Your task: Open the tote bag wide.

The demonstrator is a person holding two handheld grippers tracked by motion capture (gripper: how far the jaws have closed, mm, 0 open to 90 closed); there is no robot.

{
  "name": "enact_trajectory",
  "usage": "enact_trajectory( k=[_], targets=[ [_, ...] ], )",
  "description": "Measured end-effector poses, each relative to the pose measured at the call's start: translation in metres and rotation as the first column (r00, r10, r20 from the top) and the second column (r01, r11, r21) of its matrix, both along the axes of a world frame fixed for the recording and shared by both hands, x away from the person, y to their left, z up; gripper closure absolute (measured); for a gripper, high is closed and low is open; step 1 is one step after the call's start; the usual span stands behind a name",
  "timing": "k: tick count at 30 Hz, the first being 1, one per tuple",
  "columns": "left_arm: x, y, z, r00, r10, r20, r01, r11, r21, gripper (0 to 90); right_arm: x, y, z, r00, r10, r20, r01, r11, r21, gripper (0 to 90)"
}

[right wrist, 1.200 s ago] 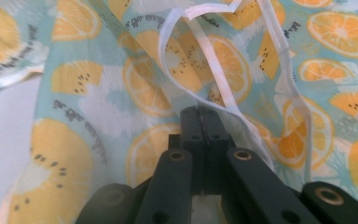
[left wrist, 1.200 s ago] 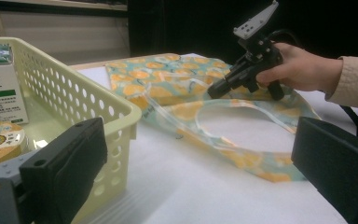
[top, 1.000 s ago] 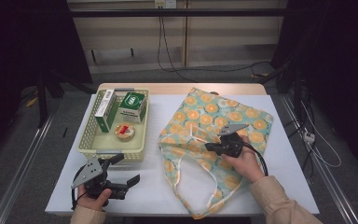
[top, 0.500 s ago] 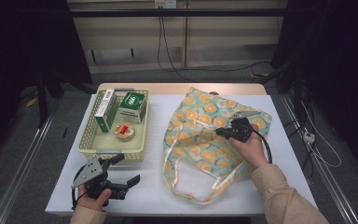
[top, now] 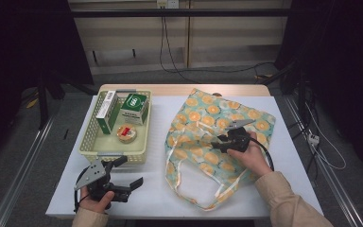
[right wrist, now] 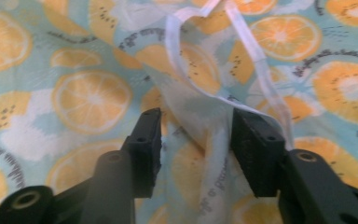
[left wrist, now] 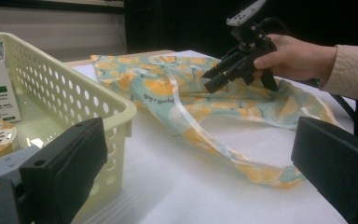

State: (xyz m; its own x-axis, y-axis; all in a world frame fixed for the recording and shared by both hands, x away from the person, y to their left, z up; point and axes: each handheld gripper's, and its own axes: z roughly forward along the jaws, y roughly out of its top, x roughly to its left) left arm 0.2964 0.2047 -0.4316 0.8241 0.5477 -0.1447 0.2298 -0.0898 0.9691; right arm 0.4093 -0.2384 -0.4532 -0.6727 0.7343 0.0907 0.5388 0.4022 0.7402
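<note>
The fruit-print tote bag (top: pixel 217 137) lies flat on the right half of the worktop (top: pixel 160 198), handles trailing toward me. My right gripper (top: pixel 219 143) sits over its middle, jaws parted astride a raised fold with the handle strap (right wrist: pixel 186 70) just ahead. My left gripper (top: pixel 128 174), wide open and empty, rests beside the basket (top: pixel 92 137), well apart from the bag.

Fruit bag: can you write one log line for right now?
right gripper: open, fingers astride fabric fold | fruit bag: flat on table | left gripper: open, idle beside basket
</note>
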Motion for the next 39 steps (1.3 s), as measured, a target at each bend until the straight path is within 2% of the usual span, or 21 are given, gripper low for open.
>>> enact_trajectory(
  k=[1, 4, 7, 10, 17, 22, 29, 31, 34, 36, 39],
  targets=[
    [0.000, 0.000, 0.000, 1.0000, 0.001, 0.000, -0.001, 1.0000, -0.001, 3.0, -0.002, 0.001, -0.001, 0.9999, 0.009, 0.004, -0.009, 1.000, -0.006, 51.8],
    [0.000, 0.000, 0.000, 1.0000, 0.001, 0.004, -0.001, 1.0000, 0.001, 3.0, -0.007, 0.004, -0.005, 0.9997, 0.022, 0.014, -0.021, 0.997, -0.071, 48.6],
    [0.000, 0.001, 0.000, 1.0000, 0.005, 0.003, -0.005, 1.0000, -0.001, 3.0, -0.009, 0.003, -0.008, 0.9993, 0.023, 0.030, -0.021, 0.998, -0.059, 48.1],
    [0.000, 0.002, 0.000, 0.9999, 0.010, 0.002, -0.010, 0.9999, -0.005, 3.0, -0.009, 0.004, -0.008, 0.9992, -0.002, 0.040, 0.005, 0.998, -0.069, 55.4],
    [0.000, 0.002, 0.001, 0.9999, 0.010, 0.006, -0.010, 0.9999, -0.006, 3.0, -0.005, 0.000, -0.009, 0.9981, -0.017, 0.059, 0.022, 0.997, -0.073, 74.8],
    [0.000, 0.003, 0.003, 0.9998, 0.015, 0.011, -0.015, 0.9999, -0.005, 3.0, -0.004, 0.000, -0.009, 0.9976, -0.024, 0.066, 0.029, 0.997, -0.076, 84.6],
    [0.000, 0.004, 0.004, 0.9997, 0.020, 0.011, -0.020, 0.9998, -0.007, 3.0, -0.002, 0.000, -0.007, 0.9982, -0.037, 0.048, 0.040, 0.997, -0.070, 90.0],
    [0.000, 0.004, 0.004, 0.9998, 0.020, 0.010, -0.020, 0.9998, -0.008, 3.0, -0.001, -0.001, -0.004, 0.9986, -0.043, 0.030, 0.045, 0.997, -0.066, 90.0],
    [0.000, 0.003, 0.004, 0.9998, 0.019, 0.011, -0.019, 0.9998, -0.010, 3.0, 0.001, -0.003, 0.009, 0.9982, -0.051, 0.032, 0.052, 0.998, -0.031, 90.0],
    [0.000, 0.003, 0.005, 0.9997, 0.018, 0.013, -0.018, 0.9998, -0.011, 3.0, 0.003, -0.003, 0.020, 0.9977, -0.042, 0.054, 0.045, 0.998, -0.046, 90.0],
    [-0.001, 0.002, 0.006, 0.9997, 0.016, 0.017, -0.016, 0.9998, -0.013, 3.0, 0.006, -0.006, 0.036, 0.9963, -0.044, 0.074, 0.047, 0.998, -0.037, 90.0]
  ],
)
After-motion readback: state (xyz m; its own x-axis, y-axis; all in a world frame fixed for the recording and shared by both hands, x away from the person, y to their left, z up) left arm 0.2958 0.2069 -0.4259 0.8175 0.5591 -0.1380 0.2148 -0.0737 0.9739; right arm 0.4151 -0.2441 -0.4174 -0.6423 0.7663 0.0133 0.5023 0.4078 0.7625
